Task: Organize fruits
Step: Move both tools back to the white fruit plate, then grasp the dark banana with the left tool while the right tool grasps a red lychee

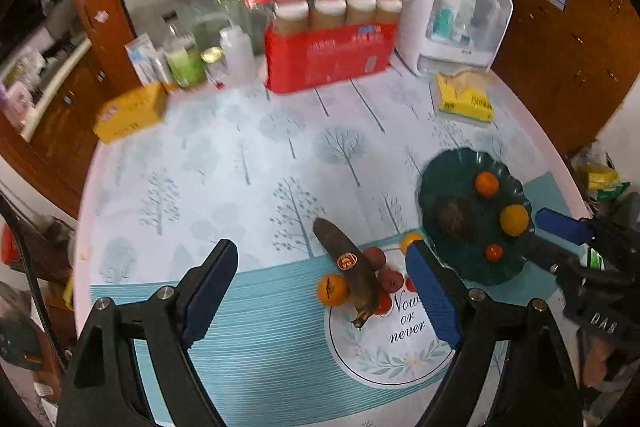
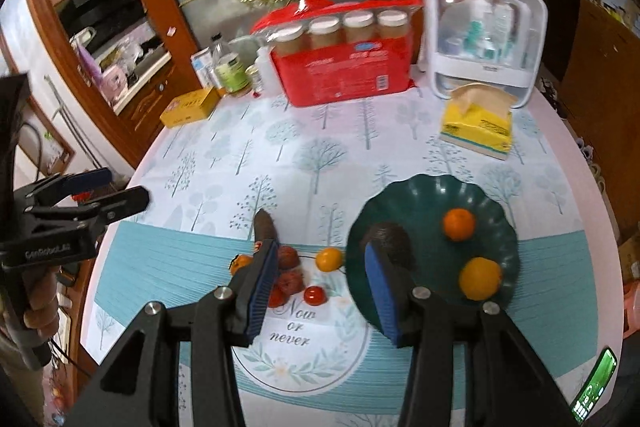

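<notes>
Both tongs are wide open & hold nothing: left tongs (image 1: pixel 320 291) low in frame over the banana (image 1: pixel 352 269) & small fruits on the bench (image 1: pixel 240 163), right tongs (image 2: pixel 320 291) by the green plate (image 2: pixel 420 195) w/ oranges at right.

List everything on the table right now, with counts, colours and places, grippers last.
plate: one, dark green, right front.
citrus on plate: two orange, plus one small red fruit seen from the left wrist.
dark brown fruit: one, on plate.
banana: one, blackened, on table left of plate.
loose fruit by banana: several, orange and red.
red pack of jars: one, back.
white cabinet: one, back right.
tissue pack: one, yellow.
yellow box: one, back left.
left gripper: open, empty.
right gripper: open, empty.
</notes>
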A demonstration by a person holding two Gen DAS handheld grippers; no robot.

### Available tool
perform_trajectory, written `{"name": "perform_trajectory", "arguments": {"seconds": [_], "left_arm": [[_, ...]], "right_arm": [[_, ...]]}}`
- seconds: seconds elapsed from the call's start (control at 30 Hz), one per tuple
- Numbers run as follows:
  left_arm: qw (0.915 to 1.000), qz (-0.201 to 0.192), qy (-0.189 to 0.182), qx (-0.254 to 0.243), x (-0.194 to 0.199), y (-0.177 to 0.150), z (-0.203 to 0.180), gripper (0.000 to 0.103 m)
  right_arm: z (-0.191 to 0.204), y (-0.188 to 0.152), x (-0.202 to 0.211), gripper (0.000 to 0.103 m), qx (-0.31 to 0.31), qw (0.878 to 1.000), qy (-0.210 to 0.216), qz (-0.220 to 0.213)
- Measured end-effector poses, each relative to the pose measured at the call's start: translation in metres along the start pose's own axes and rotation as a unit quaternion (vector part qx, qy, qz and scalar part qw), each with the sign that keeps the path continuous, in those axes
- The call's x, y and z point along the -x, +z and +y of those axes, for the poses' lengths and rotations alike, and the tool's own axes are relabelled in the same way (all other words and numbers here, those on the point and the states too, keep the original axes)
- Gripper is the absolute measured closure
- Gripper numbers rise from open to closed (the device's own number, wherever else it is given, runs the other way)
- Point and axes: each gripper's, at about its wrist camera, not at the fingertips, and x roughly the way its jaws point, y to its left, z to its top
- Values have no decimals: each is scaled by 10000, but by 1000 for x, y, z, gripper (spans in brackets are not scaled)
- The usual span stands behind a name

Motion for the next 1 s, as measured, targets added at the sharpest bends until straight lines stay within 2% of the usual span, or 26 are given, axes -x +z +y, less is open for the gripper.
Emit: {"name": "perform_trajectory", "arguments": {"seconds": [0.2,0.33,0.5,0.6,0.67,0.7,0.93,1.0], "left_arm": [[9979,608,-168,108,-73,-2,9,18],[9942,1003,-267,280,-122,-3,12,23],[9855,1505,-588,518,-176,-9,9,33],[9812,1681,-736,603,-194,-13,3,37],[9774,1818,-868,642,-206,-15,-1,48],[9755,1868,-952,667,-211,-16,-3,50],[9702,1951,-1097,924,-223,-15,-5,50],[9711,1938,-1073,882,-224,-15,-7,50]], "right_arm": [[16,-6,-50,57,84,9988,13,487],[19,-14,-83,57,80,9968,5,790],[16,-21,-114,58,12,9947,23,1028],[14,-24,-129,60,7,9936,53,1127],[13,-25,-138,60,-3,9929,72,1185],[13,-26,-143,61,-9,9926,90,1207],[11,-29,-165,61,-82,9904,238,1361],[13,-31,-169,61,-70,9899,264,1392]]}}
